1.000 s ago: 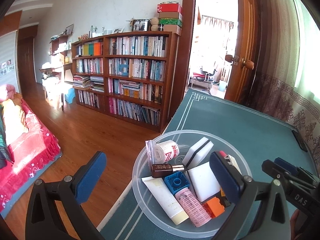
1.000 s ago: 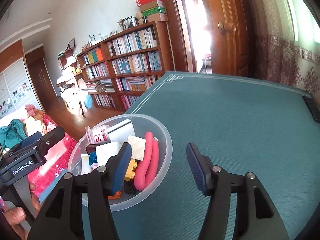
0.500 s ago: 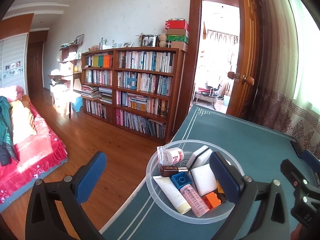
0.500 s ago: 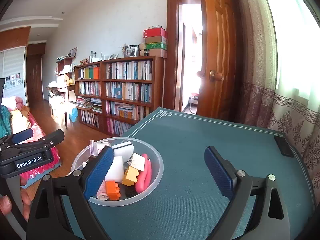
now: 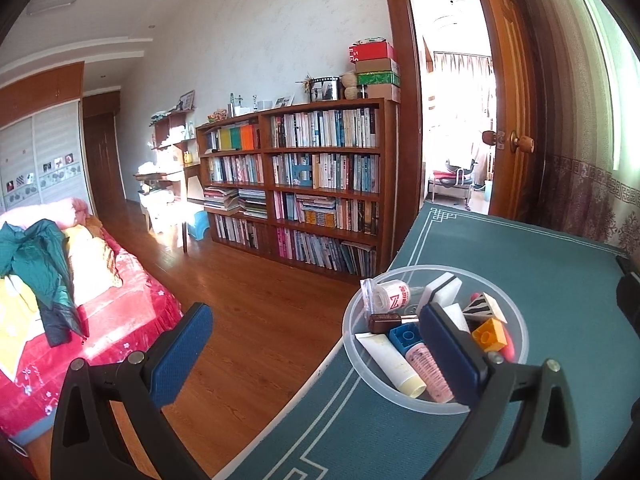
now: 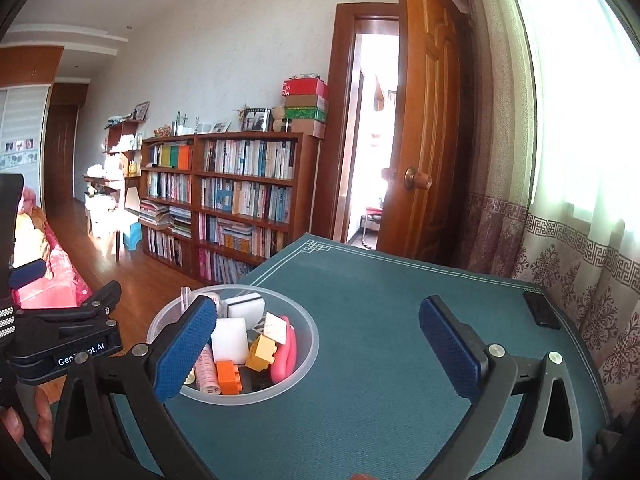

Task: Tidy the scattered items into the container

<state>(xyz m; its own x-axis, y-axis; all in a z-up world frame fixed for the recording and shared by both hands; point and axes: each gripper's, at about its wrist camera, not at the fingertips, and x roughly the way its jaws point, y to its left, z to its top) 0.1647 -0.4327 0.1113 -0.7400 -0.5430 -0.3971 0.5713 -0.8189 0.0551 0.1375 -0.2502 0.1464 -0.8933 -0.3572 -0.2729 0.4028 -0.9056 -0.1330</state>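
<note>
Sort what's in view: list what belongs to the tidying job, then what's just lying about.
Job:
- clear bowl on the green table
- items in it: white tube, blue brick, orange brick, yellow brick, pink piece, sponge

Lying about:
- black flat object at the table's far right edge
- bookshelf

Wooden bookcase (image 5: pixel 304 184) packed with books against the white wall, stacked boxes (image 5: pixel 376 70) and framed photos on top. Open wooden door (image 6: pixel 428 132) with a round brass knob (image 6: pixel 418 179) beside it. Red-covered bed (image 5: pixel 80 288) strewn with a green jacket (image 5: pixel 36 256). Patterned curtain (image 6: pixel 572 216) along the window. Small black device (image 6: pixel 541 311) lying on the green table mat (image 6: pixel 400 300).
</note>
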